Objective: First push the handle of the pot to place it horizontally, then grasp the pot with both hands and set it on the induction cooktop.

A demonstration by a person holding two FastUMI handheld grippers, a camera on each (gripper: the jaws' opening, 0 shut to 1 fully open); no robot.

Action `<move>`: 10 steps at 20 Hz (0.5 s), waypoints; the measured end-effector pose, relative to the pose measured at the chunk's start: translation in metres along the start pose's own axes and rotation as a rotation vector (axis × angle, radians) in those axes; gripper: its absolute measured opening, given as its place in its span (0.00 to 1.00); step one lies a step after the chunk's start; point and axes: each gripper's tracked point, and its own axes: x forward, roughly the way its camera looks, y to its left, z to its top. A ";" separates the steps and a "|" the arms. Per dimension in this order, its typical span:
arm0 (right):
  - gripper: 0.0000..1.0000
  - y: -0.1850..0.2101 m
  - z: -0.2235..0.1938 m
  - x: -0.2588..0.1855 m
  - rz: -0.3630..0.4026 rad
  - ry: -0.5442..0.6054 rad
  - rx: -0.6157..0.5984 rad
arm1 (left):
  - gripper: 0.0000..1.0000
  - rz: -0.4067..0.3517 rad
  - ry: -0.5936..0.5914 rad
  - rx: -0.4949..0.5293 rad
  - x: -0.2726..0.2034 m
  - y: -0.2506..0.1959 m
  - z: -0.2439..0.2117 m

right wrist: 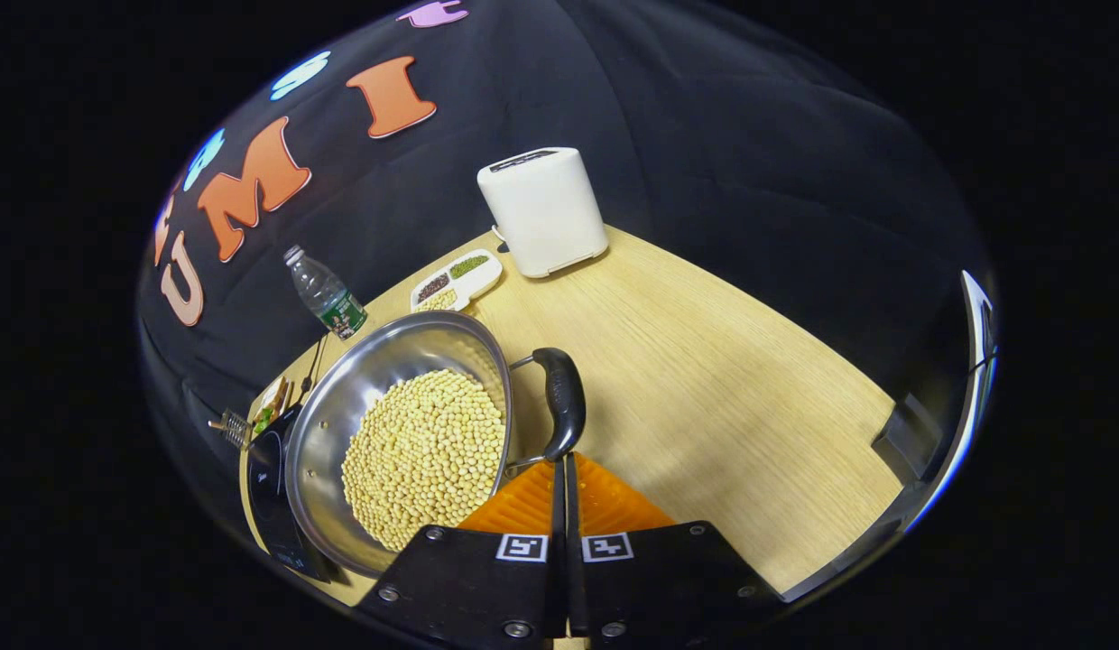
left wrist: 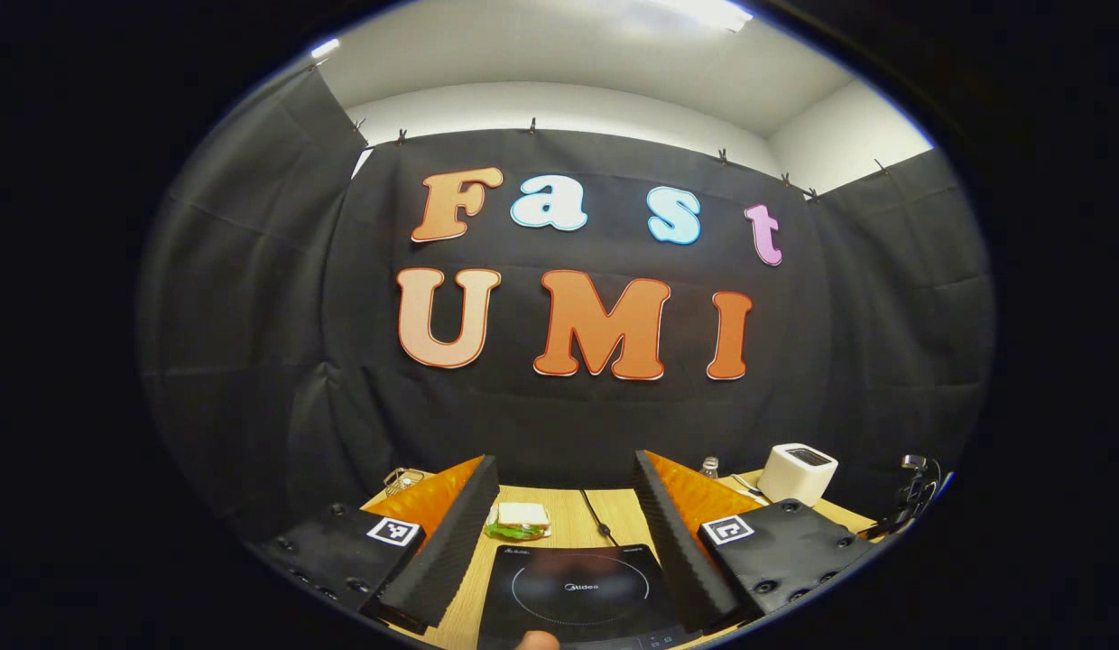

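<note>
While the right tool [right wrist: 564, 462] is pressed together with nothing pinched, its tips are seen just at the pot handle [right wrist: 562, 402]. The pot [right wrist: 399, 433], filled with pale beans [right wrist: 429, 451], is set on the tabletop [right wrist: 731, 397] beside the induction cooktop [right wrist: 271, 492]. The left tool [left wrist: 567, 501] is held spread above the cooktop.

Mock kitchen booth: cloth wall [left wrist: 253, 298], toaster [right wrist: 543, 211], cooktop [left wrist: 579, 591].

A silver pot [right wrist: 393, 424] of pale yellow beans [right wrist: 426, 456] is showing its black handle [right wrist: 562, 402] on a light wood-grain table [right wrist: 722, 379], a white toaster [right wrist: 543, 212] standing far behind.
</note>
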 end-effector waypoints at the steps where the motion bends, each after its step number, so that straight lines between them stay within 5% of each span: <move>1: 0.00 0.001 0.003 0.003 -0.003 -0.002 -0.004 | 0.98 0.003 0.001 -0.003 0.001 0.001 -0.001; 10: 0.00 0.000 0.023 0.020 -0.008 0.011 0.008 | 0.99 0.004 0.001 0.004 0.015 -0.008 -0.009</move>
